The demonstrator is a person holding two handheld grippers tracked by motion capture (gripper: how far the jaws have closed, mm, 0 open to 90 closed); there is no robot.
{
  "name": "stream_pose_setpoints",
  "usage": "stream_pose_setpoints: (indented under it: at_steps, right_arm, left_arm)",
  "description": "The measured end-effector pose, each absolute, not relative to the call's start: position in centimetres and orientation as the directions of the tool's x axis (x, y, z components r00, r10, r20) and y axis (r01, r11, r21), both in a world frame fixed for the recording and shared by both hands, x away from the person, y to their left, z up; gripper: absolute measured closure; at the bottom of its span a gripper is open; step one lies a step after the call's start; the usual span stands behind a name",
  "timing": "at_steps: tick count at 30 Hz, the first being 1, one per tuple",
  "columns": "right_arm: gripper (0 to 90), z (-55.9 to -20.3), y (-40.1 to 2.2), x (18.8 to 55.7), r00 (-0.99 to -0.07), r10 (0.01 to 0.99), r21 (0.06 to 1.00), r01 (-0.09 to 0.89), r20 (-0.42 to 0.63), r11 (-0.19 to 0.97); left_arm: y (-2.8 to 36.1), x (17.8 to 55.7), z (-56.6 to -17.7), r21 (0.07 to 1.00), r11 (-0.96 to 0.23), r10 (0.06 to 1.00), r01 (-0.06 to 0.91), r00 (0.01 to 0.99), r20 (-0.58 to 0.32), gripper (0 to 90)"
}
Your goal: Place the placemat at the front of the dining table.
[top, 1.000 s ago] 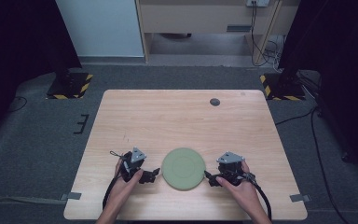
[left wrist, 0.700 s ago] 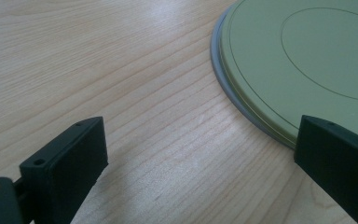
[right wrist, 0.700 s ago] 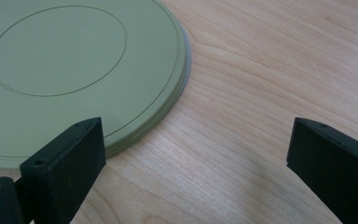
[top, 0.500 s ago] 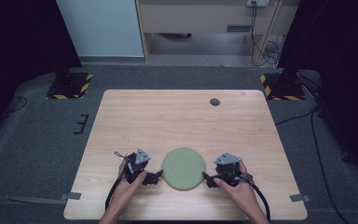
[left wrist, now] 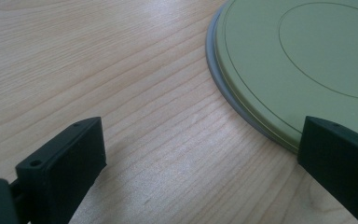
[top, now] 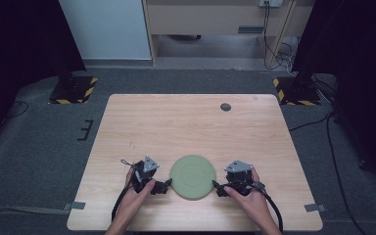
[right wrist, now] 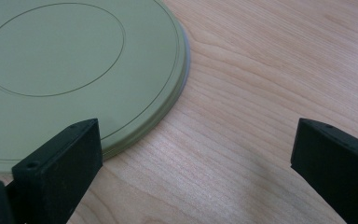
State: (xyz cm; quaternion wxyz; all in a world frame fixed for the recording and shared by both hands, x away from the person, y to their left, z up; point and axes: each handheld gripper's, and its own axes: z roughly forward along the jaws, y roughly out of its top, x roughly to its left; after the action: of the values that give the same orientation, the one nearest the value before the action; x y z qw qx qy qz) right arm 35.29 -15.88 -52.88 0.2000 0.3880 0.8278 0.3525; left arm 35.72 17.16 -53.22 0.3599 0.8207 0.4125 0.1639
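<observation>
A green plate [top: 193, 176] is flanked by two gripper tools near the lower edge of the wooden table [top: 191, 122].

The plate is seen lying flat at the lower centre of the high view. The left gripper [top: 165, 185] is held just beside its left rim, jaws spread wide, nothing grasped. The right gripper [top: 217, 188] is held just beside the right rim, likewise spread and empty. In each gripper view, one jaw is seen over the plate's edge. A small dark disc [top: 225, 106] is seen at the table's upper right.
</observation>
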Motion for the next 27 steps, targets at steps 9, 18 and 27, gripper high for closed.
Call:
stream_pose_setpoints:
  at_steps: [9,18,27]
  right_arm:
    - [1.4,-52.92,-15.78,35.40,-0.608,0.792,0.740,0.507,-0.057,0.443]
    - [0.8,-52.96,-15.74,35.54,-0.597,0.800,0.741,0.513,-0.055,0.434]
    - [0.8,-52.98,-15.74,35.72,-0.589,0.806,0.743,0.513,-0.060,0.430]
  left_arm:
    - [17.11,35.77,-53.20,0.727,-0.397,0.802,0.560,0.596,-0.021,0.0]
    - [17.02,35.82,-53.20,0.730,-0.392,0.811,0.560,0.586,-0.014,0.0]
    - [16.98,35.99,-53.28,0.733,-0.379,0.818,0.565,0.575,-0.020,0.0]
